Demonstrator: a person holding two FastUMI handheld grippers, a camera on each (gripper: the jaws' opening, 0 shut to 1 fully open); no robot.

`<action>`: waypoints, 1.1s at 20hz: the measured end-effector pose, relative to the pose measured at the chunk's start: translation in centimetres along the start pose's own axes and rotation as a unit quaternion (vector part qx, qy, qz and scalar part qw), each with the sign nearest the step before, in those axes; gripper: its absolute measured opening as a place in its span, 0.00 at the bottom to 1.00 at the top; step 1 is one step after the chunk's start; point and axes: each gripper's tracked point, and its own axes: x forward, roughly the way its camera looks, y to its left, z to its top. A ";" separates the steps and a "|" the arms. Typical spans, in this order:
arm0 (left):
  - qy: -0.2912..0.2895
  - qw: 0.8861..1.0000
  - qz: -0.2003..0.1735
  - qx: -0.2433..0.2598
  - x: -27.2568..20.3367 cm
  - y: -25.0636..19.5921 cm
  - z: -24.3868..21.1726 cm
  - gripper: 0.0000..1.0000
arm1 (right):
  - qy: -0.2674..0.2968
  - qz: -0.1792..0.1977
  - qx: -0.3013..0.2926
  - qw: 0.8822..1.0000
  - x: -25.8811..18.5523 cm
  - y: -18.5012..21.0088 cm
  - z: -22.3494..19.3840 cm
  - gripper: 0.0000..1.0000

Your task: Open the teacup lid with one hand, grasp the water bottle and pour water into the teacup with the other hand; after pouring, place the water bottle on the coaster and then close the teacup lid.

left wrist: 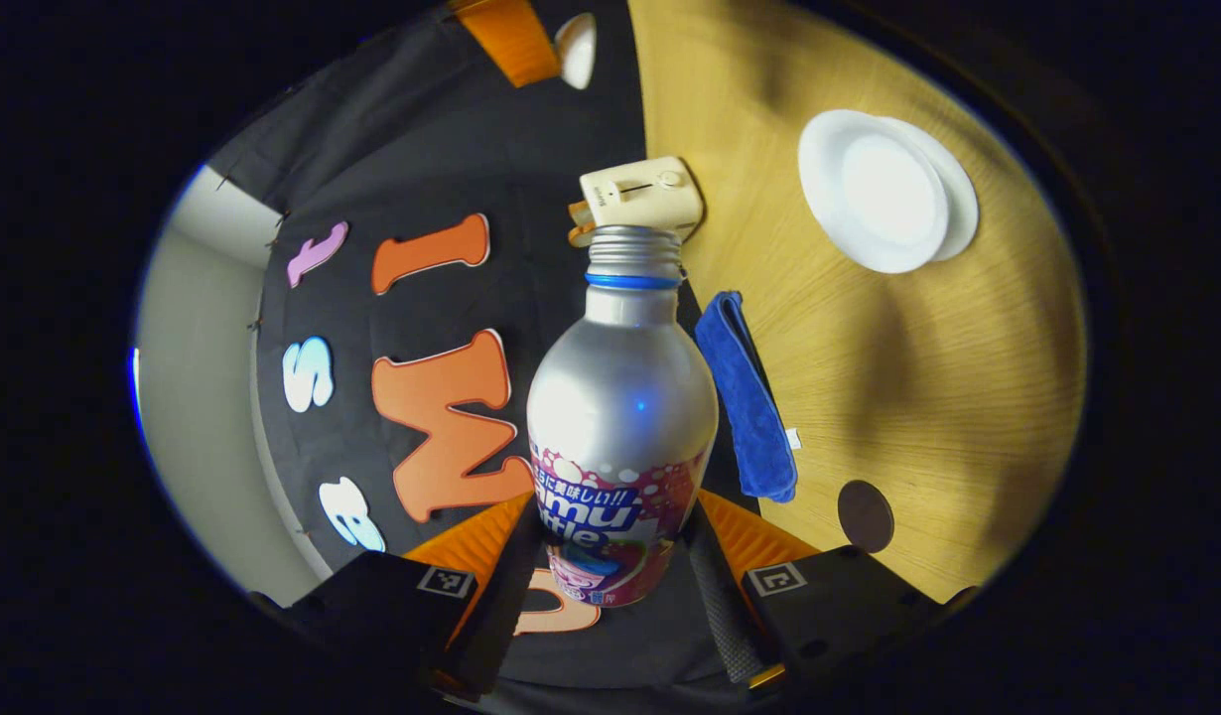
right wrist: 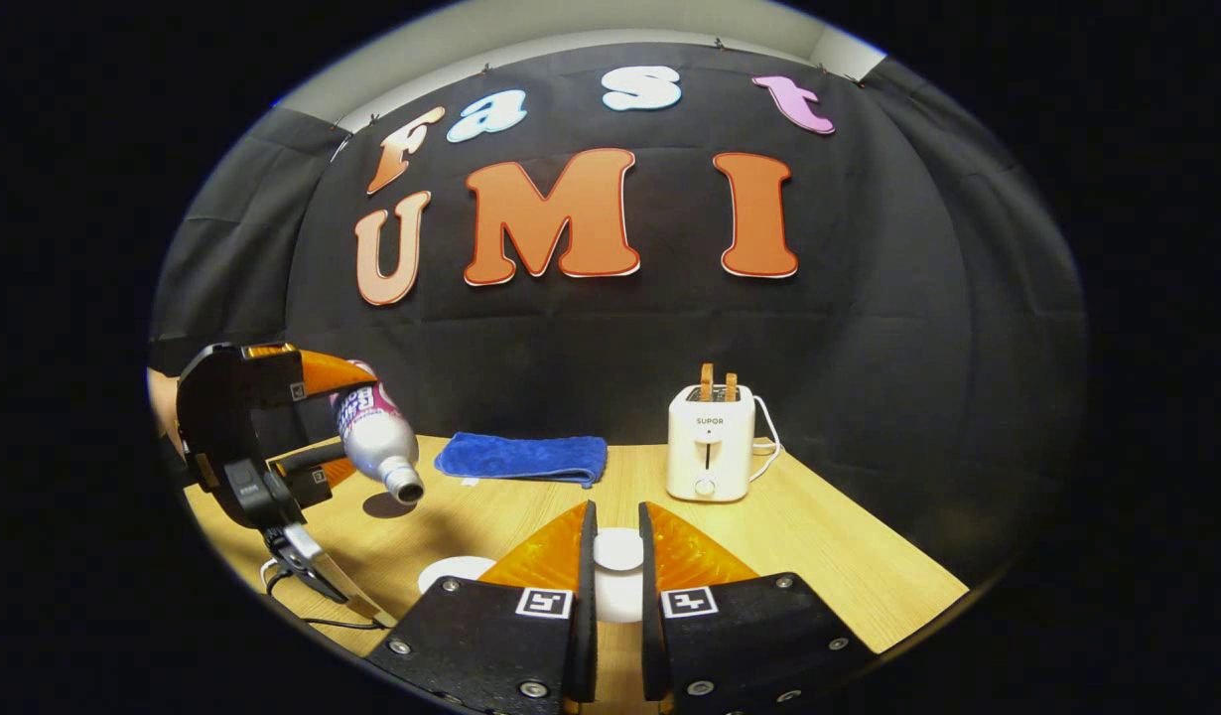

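The water bottle (left wrist: 620, 427) is clamped between the left gripper (left wrist: 610, 556) jaws (mouth tilted down). The teacup lid (right wrist: 618, 549) is pinched by the right gripper (right wrist: 612, 556) jaws.

Our left gripper view is rolled sideways, looking close along its fingers at the silver aluminium water bottle (left wrist: 621, 417) between them. Our right gripper view sits low and level, facing the wall. The 2 views share the folded blue cloth (left wrist: 747, 397) (right wrist: 523, 458) and cream toaster (left wrist: 638, 196) (right wrist: 710, 442) beyond the tongs.
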 end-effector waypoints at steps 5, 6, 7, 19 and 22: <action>0.012 0.993 0.075 -0.089 -0.4 5.7 -2.9 0.84 | -0.003 0.020 -0.013 1.000 0.2 2.5 0.6 0.19; 0.019 0.990 0.090 -0.105 -0.3 6.7 -3.8 0.84 | -0.002 0.025 -0.014 1.000 0.3 3.1 0.5 0.18; 0.031 0.987 0.101 -0.119 -0.5 7.4 -4.9 0.84 | -0.003 0.030 -0.014 0.999 0.3 3.7 0.6 0.18; 0.146 0.857 0.131 -0.477 -1.4 5.7 -16.8 0.82 | 0.024 0.102 -0.012 0.994 2.3 11.5 -2.8 0.18; 0.160 0.809 0.105 -0.555 -0.4 3.6 -17.9 0.83 | 0.042 0.108 -0.009 0.993 2.8 12.4 -4.6 0.19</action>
